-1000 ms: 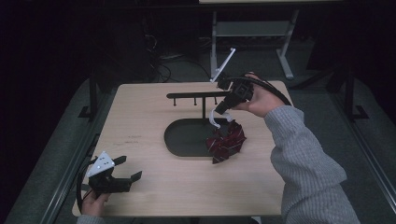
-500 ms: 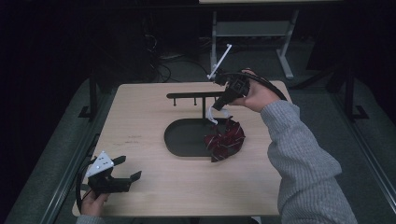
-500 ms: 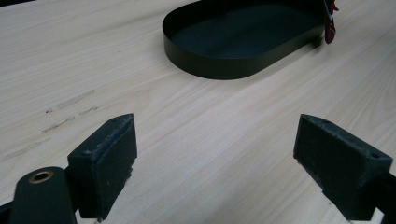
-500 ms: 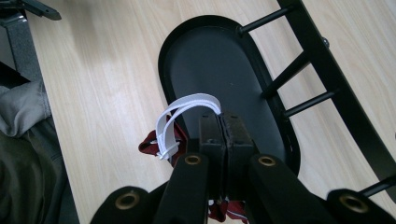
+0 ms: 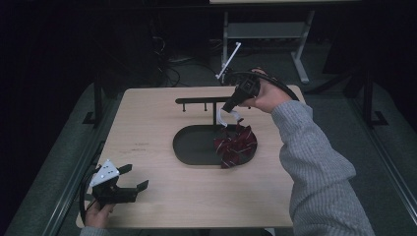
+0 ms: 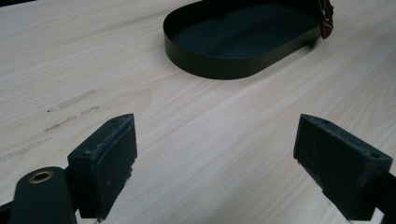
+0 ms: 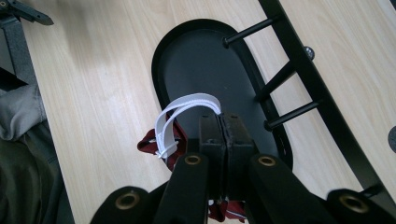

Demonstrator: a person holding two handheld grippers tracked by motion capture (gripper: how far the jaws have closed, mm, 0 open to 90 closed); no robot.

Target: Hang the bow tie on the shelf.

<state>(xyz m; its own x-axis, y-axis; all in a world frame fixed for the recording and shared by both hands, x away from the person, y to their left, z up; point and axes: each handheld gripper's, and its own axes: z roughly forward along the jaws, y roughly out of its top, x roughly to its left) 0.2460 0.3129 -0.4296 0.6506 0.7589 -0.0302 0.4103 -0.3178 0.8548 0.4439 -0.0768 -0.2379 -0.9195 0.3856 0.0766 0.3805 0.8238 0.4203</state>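
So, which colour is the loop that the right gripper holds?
White; the loop shows best in the right gripper view.

surface: light wooden table | on it: black oval tray, black peg rack

Red cloth mostly hidden behind right gripper; rack cut off.

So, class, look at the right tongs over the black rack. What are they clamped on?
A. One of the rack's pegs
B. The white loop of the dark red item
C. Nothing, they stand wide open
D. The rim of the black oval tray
B: in the right gripper view the right tongs are shut on the white loop, with the dark red item hanging from it over the black oval tray.
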